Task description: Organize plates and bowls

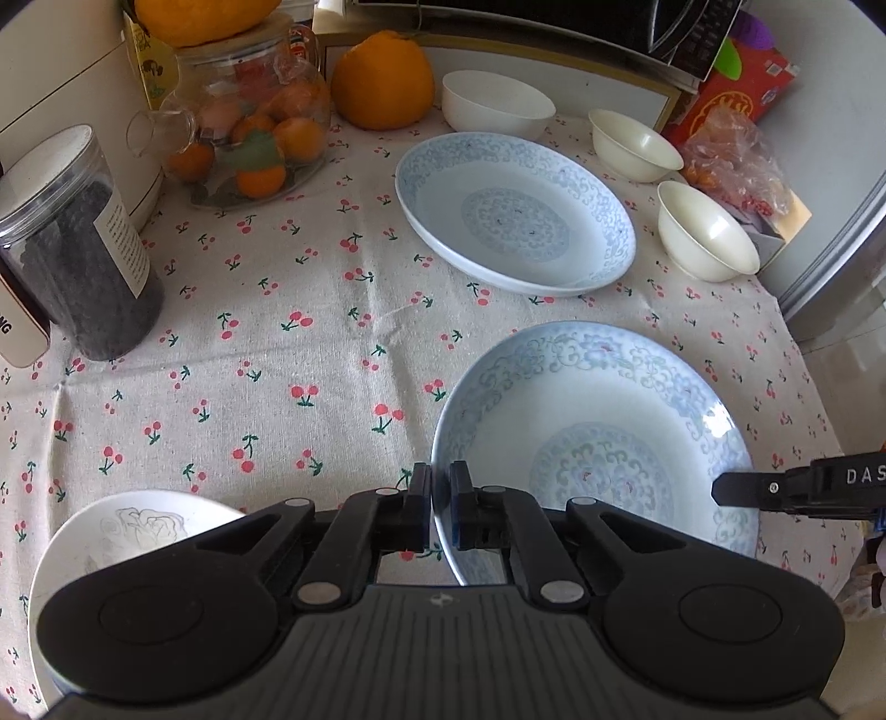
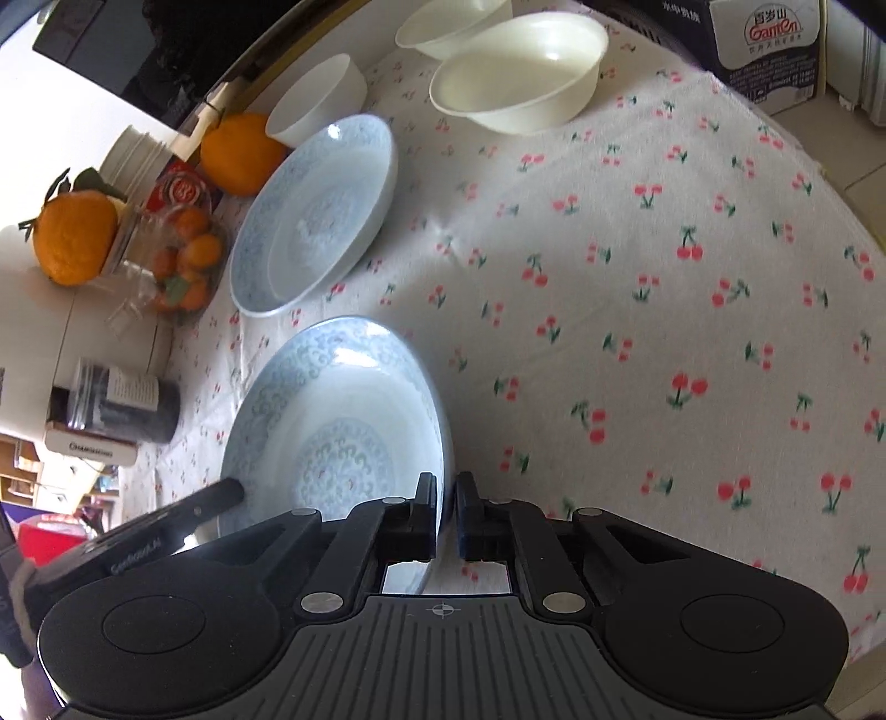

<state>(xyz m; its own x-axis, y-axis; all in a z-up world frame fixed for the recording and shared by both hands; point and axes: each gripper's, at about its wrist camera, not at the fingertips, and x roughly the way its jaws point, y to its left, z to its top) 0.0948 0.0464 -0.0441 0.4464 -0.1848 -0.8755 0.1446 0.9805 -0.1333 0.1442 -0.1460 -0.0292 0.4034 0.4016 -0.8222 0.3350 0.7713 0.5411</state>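
Left wrist, blue-patterned plate (image 1: pixel 598 443), seemingly rim-gripped

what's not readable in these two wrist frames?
- Near plate: its closest rim is hidden behind each gripper body, in both views.
- White dish, left wrist view: mostly covered by the left gripper; its type is unclear.
- Right gripper: the pad contact on the plate rim is too dark to confirm.
- Jar, left wrist view: label print too small.
- Far cream bowl, right wrist view: cut off by the top edge.
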